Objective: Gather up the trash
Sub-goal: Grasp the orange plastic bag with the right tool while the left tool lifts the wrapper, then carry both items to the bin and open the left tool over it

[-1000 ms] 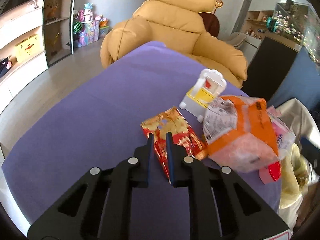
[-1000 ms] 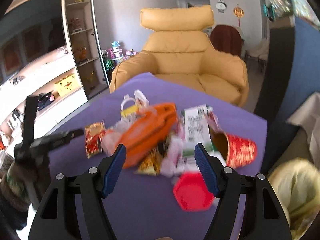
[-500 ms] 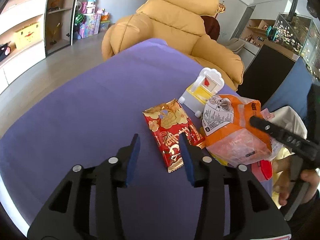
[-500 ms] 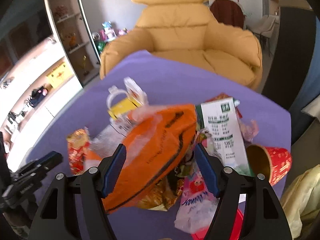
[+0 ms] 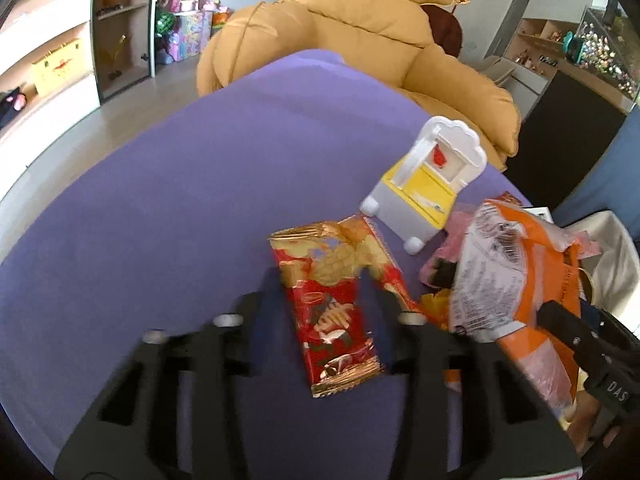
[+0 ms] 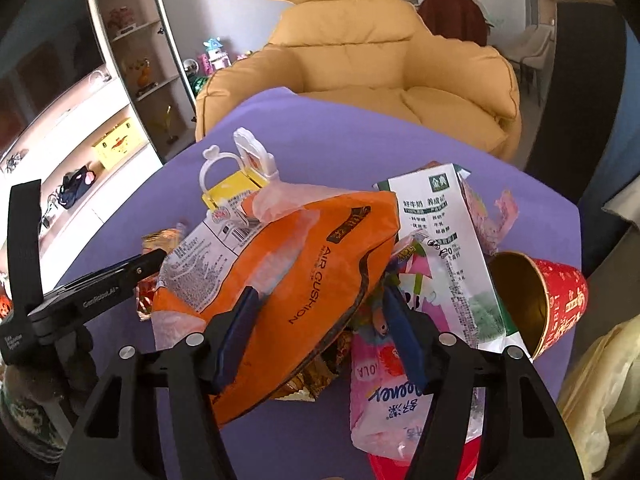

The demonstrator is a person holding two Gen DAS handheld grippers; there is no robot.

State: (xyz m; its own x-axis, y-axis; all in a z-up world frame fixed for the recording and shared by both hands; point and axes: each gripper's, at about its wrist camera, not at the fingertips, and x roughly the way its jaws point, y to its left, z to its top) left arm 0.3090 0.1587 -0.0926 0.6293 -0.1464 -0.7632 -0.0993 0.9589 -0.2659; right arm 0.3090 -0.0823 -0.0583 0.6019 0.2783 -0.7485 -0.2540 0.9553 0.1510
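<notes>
Both grippers straddle trash: left (image 5: 324, 284) closing round red wrapper (image 5: 336, 304), right (image 6: 316, 312) wide around orange bag (image 6: 296, 276).

Purple tablecloth (image 5: 168, 184), red-gold snack wrapper (image 5: 336, 312), orange bag (image 6: 304, 272) with black lettering, red-gold paper cup (image 6: 560, 304), tan armchair (image 6: 360, 64).

Bright daylight, even, soft shadows. Left wrist view motion-blurred: left claw (image 5: 320, 300) smeared, red snack wrapper (image 5: 332, 308) soft. Right wrist view sharper; print on orange bag (image 6: 304, 280) readable. Strong fisheye bending, dark vignette at corners.
</notes>
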